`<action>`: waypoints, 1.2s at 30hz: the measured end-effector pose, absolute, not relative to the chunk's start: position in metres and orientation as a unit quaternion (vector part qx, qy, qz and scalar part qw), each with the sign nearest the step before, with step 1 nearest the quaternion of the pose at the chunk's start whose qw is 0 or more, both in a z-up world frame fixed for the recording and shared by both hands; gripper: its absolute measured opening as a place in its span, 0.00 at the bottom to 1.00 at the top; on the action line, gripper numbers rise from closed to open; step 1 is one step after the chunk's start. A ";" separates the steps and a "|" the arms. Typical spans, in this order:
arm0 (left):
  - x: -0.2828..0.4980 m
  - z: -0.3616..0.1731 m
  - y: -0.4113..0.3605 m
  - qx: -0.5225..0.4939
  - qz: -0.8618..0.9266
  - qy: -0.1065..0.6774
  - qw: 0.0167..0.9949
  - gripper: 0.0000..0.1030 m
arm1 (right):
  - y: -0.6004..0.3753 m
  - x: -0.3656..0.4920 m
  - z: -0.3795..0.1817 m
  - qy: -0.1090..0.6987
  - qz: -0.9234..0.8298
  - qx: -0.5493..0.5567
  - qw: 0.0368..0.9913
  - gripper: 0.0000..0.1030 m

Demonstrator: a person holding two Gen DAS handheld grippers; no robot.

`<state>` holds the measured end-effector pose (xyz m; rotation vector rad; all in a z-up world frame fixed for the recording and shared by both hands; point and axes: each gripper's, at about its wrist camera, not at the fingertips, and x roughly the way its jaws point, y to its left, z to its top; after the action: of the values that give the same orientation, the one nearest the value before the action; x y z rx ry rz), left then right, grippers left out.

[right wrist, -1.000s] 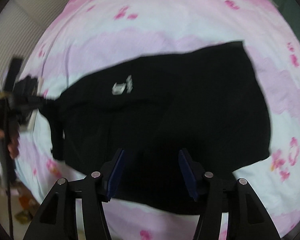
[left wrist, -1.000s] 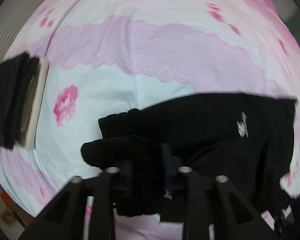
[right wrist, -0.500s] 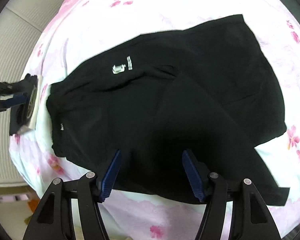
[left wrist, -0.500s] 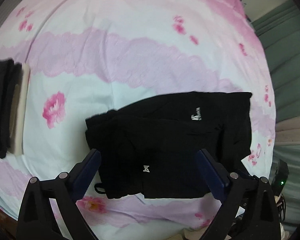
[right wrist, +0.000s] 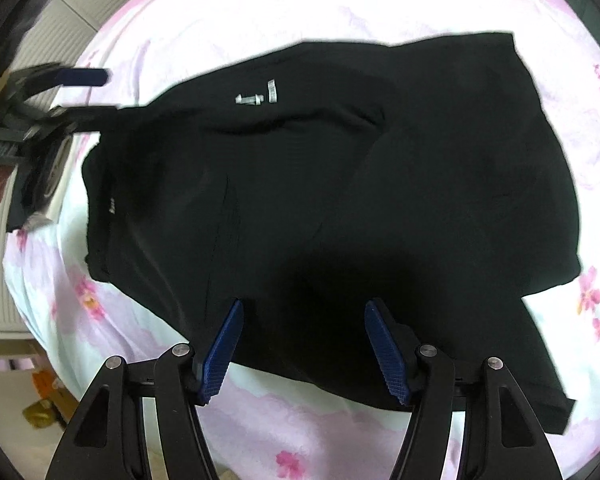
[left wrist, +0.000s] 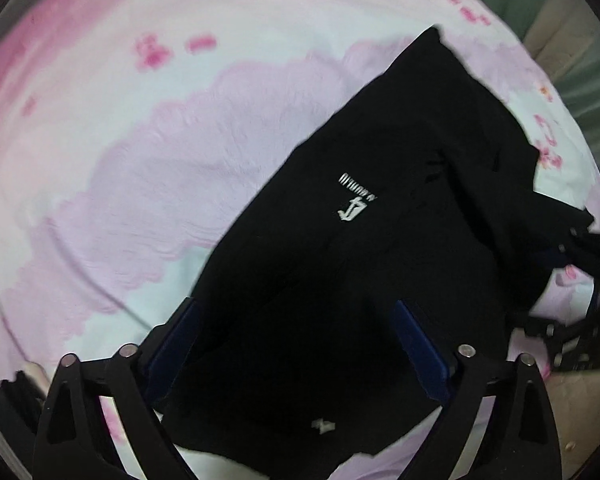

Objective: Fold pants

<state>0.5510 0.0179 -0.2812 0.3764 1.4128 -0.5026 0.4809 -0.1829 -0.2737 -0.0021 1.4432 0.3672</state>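
black pants (right wrist: 340,208) lie spread on the pink floral bedsheet (right wrist: 260,12), partly folded. left gripper (left wrist: 296,344) spread wide, empty, poised over the waist end. right gripper (right wrist: 304,344) also wide apart, gripping nothing, over the near edge of the cloth.

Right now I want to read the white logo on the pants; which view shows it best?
The left wrist view: the white logo sits central and legible. The right wrist view shows it smaller and blurrier, higher on the pants.

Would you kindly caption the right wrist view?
Open right gripper hovers over black pants on the floral bedsheet.
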 end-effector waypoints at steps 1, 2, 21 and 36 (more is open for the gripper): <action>0.556 -0.290 0.016 0.170 -0.221 0.648 0.709 0.86 | -0.182 0.481 -0.278 0.660 0.163 -0.005 0.733 0.62; 0.556 -0.295 0.016 0.169 -0.220 0.651 0.706 0.83 | -0.180 0.483 -0.284 0.662 0.156 -0.010 0.733 0.62; 0.548 -0.282 0.058 0.122 -0.210 0.658 0.713 0.18 | -0.229 0.513 -0.283 0.636 0.062 0.000 0.769 0.08; 0.581 -0.265 0.089 0.094 -0.142 0.643 0.747 0.13 | -0.296 0.626 -0.199 0.521 -0.010 -0.027 0.853 0.07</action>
<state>0.5812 0.0887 -0.2651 0.2053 1.4063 -0.3107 0.6257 -0.2961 -0.1987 -0.0565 1.0961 -0.0213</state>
